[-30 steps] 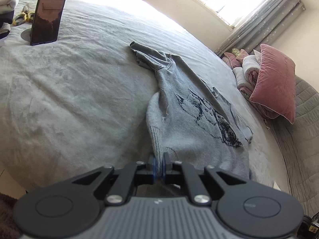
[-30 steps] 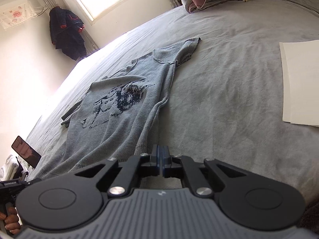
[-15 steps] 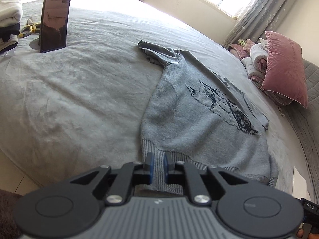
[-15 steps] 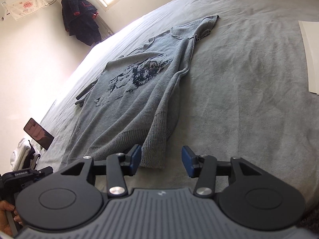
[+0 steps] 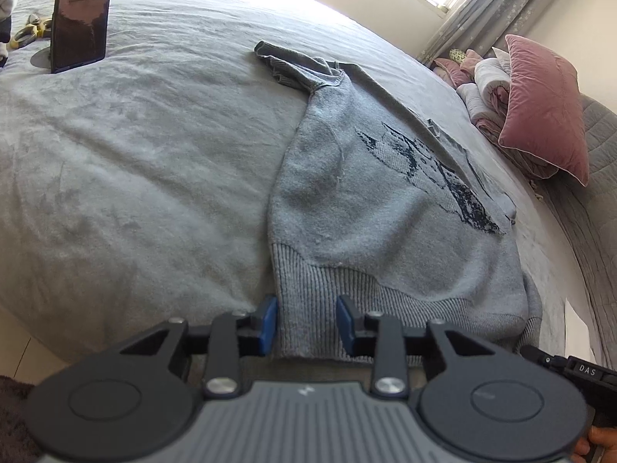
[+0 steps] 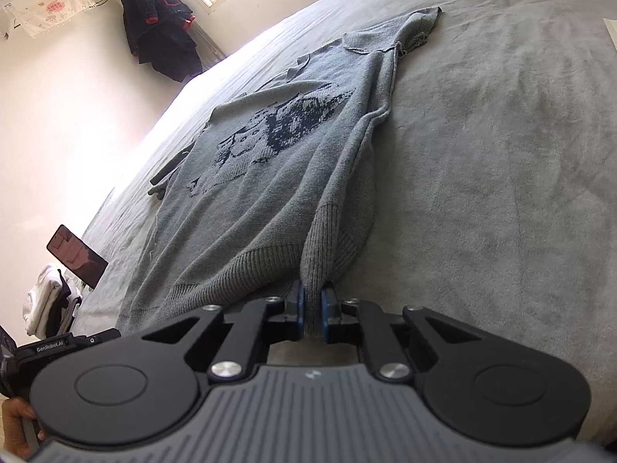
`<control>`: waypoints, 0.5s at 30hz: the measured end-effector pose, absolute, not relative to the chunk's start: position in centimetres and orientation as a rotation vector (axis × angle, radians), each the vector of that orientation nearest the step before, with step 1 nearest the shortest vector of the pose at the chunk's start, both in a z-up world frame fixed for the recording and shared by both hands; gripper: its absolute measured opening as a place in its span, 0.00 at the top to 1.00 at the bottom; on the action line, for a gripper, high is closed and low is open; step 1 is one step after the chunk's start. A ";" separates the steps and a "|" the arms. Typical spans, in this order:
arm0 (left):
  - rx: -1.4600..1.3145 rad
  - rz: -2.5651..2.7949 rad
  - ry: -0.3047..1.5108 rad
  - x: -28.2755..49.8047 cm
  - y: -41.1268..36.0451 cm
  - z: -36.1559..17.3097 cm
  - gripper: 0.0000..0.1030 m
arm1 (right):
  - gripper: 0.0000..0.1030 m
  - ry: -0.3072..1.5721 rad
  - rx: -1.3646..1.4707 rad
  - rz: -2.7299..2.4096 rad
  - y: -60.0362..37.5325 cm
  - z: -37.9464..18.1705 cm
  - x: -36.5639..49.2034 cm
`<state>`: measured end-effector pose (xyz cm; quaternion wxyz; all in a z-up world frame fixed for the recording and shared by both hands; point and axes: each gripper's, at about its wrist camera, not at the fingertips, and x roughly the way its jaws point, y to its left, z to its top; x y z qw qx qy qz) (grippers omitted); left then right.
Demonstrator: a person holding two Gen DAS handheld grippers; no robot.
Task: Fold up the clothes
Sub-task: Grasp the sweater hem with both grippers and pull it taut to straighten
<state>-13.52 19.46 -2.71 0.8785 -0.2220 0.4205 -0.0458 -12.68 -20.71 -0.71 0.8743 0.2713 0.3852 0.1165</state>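
A grey knit sweater (image 5: 385, 208) with a dark blue picture on its chest lies flat on the grey bed (image 5: 135, 154), ribbed hem toward me. My left gripper (image 5: 307, 326) sits at the hem's left corner. Its jaws stand apart and are closing, with the ribbed hem (image 5: 308, 301) between the blue pads but not pinched. In the right wrist view the sweater (image 6: 270, 162) stretches away from me. My right gripper (image 6: 312, 310) is at the hem's right corner, its jaws closing, and the pads press a raised fold of the ribbed hem (image 6: 320, 247).
A phone on a stand (image 5: 81, 15) and yellow scissors (image 5: 32, 31) sit at the bed's far left. A pink pillow (image 5: 547, 104) and rolled bedding lie at the far right, with white paper (image 5: 576, 320) near the right edge. Folded white clothes (image 6: 46, 305) lie beside the phone (image 6: 77, 254).
Both grippers have sunk to the hem. The right jaws, wide apart half a second ago, have closed on a fold of it. The left jaws stand wider than before, around the hem's corner.
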 end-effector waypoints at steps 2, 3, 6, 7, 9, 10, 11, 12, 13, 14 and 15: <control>-0.457 -0.103 0.874 -13.6 19.5 -2.3 0.94 | 0.91 0.783 0.568 0.237 -21.8 0.4 -13.2; -0.459 -0.104 0.863 -13.7 19.7 -1.9 0.94 | 0.91 0.772 0.568 0.233 -22.3 0.9 -13.5; -0.492 -0.107 0.817 -14.2 20.5 -0.3 0.94 | 0.91 0.738 0.563 0.216 -24.4 2.6 -14.5; -0.508 -0.110 0.808 -14.4 20.8 0.3 0.94 | 0.91 0.730 0.566 0.210 -25.1 3.1 -14.7; -0.526 -0.119 0.798 -14.7 21.2 1.2 0.95 | 0.92 0.720 0.579 0.198 -26.5 3.8 -15.2; -0.525 -0.123 0.796 -14.8 21.2 1.6 0.95 | 0.92 0.718 0.590 0.192 -27.1 4.0 -15.3; -0.517 -0.126 0.794 -15.0 21.1 1.9 0.95 | 0.92 0.717 0.597 0.191 -27.4 4.2 -15.4; -0.505 -0.129 0.792 -15.1 20.9 2.2 0.95 | 0.92 0.717 0.602 0.192 -27.5 4.4 -15.5; -0.490 -0.131 0.795 -15.2 20.7 2.3 0.95 | 0.92 0.717 0.607 0.193 -27.7 4.5 -15.7; -0.474 -0.133 0.800 -15.3 20.5 2.4 0.95 | 0.92 0.721 0.602 0.193 -27.6 4.5 -15.8; -0.452 -0.131 0.808 -15.4 20.2 2.3 0.95 | 0.92 0.727 0.594 0.194 -27.5 4.5 -15.9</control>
